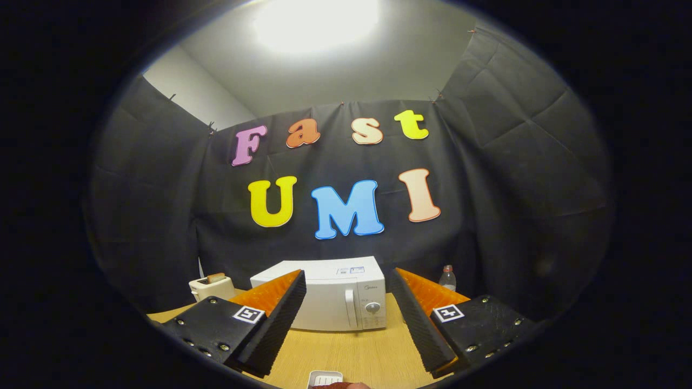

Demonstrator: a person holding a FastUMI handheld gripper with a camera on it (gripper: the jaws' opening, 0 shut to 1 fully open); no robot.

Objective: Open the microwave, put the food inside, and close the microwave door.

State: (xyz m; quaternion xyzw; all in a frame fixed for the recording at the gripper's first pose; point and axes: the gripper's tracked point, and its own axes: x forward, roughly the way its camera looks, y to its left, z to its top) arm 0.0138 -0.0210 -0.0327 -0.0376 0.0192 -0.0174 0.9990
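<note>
Currently the gripper [347,319] is hovering above the wooden table [357,354] with its fingers spread wide and gripping nothing. Just below them a small white tray [325,377] is sitting. Beyond them the white microwave [332,294] is standing with its door closed, a toaster [211,286] on one side, a bottle [447,278] on the other.

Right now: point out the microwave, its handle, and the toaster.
microwave [324,300]: gripper view, middle of its closed door.
handle [350,308]: gripper view, midway up the vertical bar.
toaster [212,288]: gripper view, its front face, beyond one finger.
gripper [346,324]: gripper view, open, holding nothing.
</note>
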